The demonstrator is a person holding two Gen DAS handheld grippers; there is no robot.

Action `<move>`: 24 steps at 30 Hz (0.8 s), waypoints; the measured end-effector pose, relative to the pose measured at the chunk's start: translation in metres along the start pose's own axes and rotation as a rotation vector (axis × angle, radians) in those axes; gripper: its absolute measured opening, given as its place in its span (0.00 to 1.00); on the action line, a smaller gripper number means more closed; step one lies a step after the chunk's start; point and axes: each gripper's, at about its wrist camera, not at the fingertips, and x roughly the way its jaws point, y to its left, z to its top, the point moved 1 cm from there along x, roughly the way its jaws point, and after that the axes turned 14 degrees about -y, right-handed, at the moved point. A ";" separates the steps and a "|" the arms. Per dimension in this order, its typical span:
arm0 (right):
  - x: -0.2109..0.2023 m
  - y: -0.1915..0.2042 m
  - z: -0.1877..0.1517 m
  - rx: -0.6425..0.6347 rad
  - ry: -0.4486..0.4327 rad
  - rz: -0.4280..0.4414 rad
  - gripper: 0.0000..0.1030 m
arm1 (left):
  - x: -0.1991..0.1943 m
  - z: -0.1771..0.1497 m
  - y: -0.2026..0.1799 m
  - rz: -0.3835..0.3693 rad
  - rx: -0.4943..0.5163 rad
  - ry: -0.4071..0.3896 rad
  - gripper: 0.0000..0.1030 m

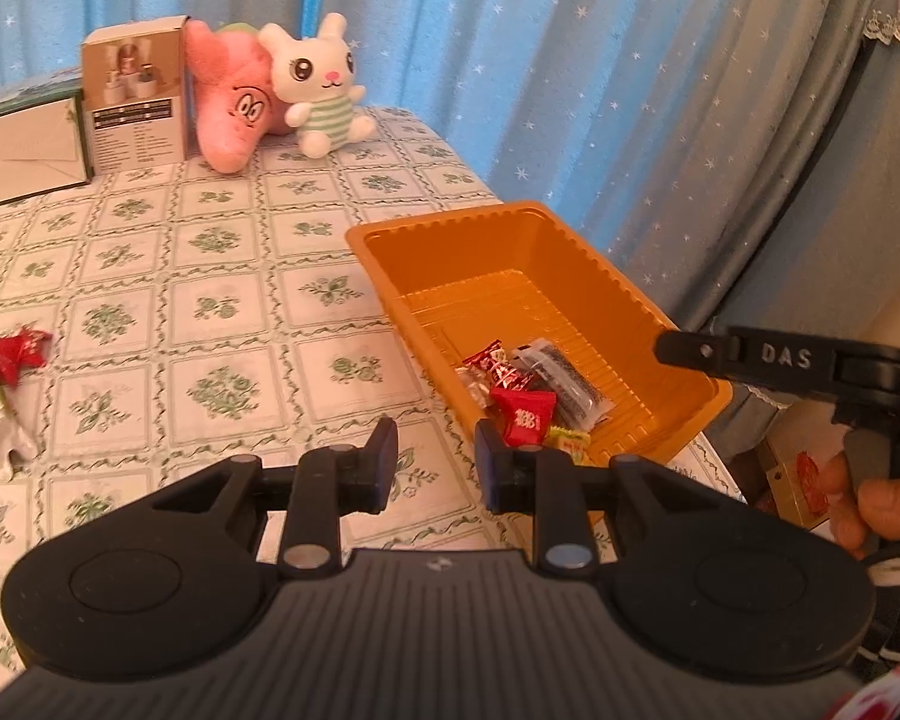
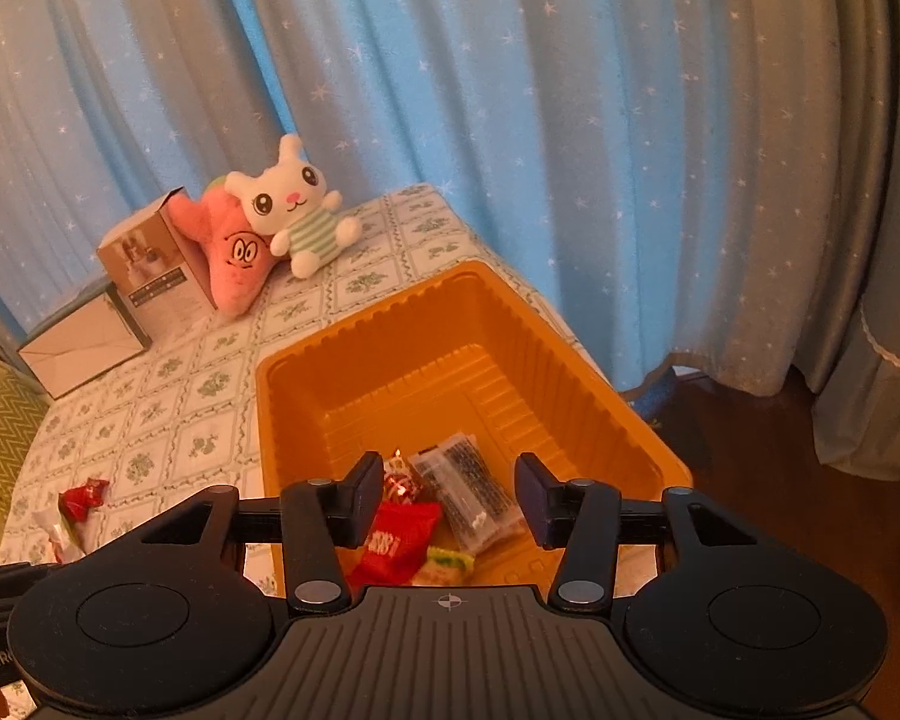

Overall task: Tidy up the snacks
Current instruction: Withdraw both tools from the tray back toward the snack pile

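Observation:
An orange plastic tray (image 1: pixel 510 246) (image 2: pixel 510 324) sits at the table's right edge. It holds several snacks: a red packet (image 1: pixel 525 414) (image 2: pixel 393 543), a dark clear-wrapped bar (image 1: pixel 564 381) (image 2: pixel 465 489), a small red-and-white candy (image 1: pixel 495 366) (image 2: pixel 401 477) and a yellow-green packet (image 1: pixel 569 439) (image 2: pixel 447 564). My left gripper (image 1: pixel 437 450) is open and empty, above the tablecloth beside the tray's near left corner. My right gripper (image 2: pixel 450 489) is open and empty, above the snacks in the tray; it shows at the right of the left wrist view (image 1: pixel 750 360). Loose snacks (image 1: pixel 6 372) (image 2: pixel 75 510) lie at the table's left.
A floral tablecloth (image 1: pixel 210 276) covers the table. At the back stand a brown carton (image 1: pixel 135 102) (image 2: pixel 150 270), a flat box (image 1: pixel 24 144) (image 2: pixel 78 348), a pink plush (image 1: pixel 234 102) (image 2: pixel 234 252) and a white bunny plush (image 1: pixel 321 84) (image 2: pixel 297 210). Blue starred curtains (image 1: pixel 570 60) hang behind.

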 end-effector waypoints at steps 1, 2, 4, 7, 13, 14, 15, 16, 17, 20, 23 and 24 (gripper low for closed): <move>-0.004 0.001 -0.002 0.002 0.002 -0.004 0.47 | -0.003 -0.001 0.001 0.003 -0.001 -0.002 0.24; -0.008 0.003 -0.004 0.000 0.005 -0.003 0.47 | -0.007 -0.001 0.002 0.007 -0.003 -0.004 0.24; -0.018 0.009 -0.008 -0.010 0.011 0.001 0.47 | -0.015 -0.003 0.004 0.010 -0.003 -0.009 0.24; -0.031 0.020 -0.015 -0.029 0.015 0.003 0.47 | -0.027 -0.004 0.007 0.022 0.001 -0.014 0.24; -0.051 0.043 -0.028 -0.077 0.034 0.013 0.47 | -0.052 -0.007 0.015 0.041 0.001 -0.026 0.24; -0.054 0.047 -0.030 -0.089 0.036 0.012 0.47 | -0.056 -0.008 0.016 0.044 -0.001 -0.027 0.24; -0.056 0.051 -0.032 -0.100 0.038 0.014 0.47 | -0.059 -0.009 0.018 0.047 -0.003 -0.028 0.24; -0.058 0.055 -0.034 -0.109 0.041 0.016 0.47 | -0.062 -0.010 0.019 0.051 -0.004 -0.030 0.24; -0.060 0.058 -0.036 -0.116 0.043 0.018 0.47 | -0.065 -0.010 0.021 0.055 -0.004 -0.031 0.23; -0.065 0.069 -0.040 -0.144 0.046 0.026 0.47 | -0.075 -0.012 0.026 0.064 -0.008 -0.037 0.24; -0.067 0.078 -0.044 -0.162 0.052 0.035 0.47 | -0.085 -0.014 0.032 0.074 -0.012 -0.045 0.24; -0.068 0.081 -0.044 -0.164 0.054 0.038 0.47 | -0.087 -0.014 0.034 0.078 -0.013 -0.048 0.24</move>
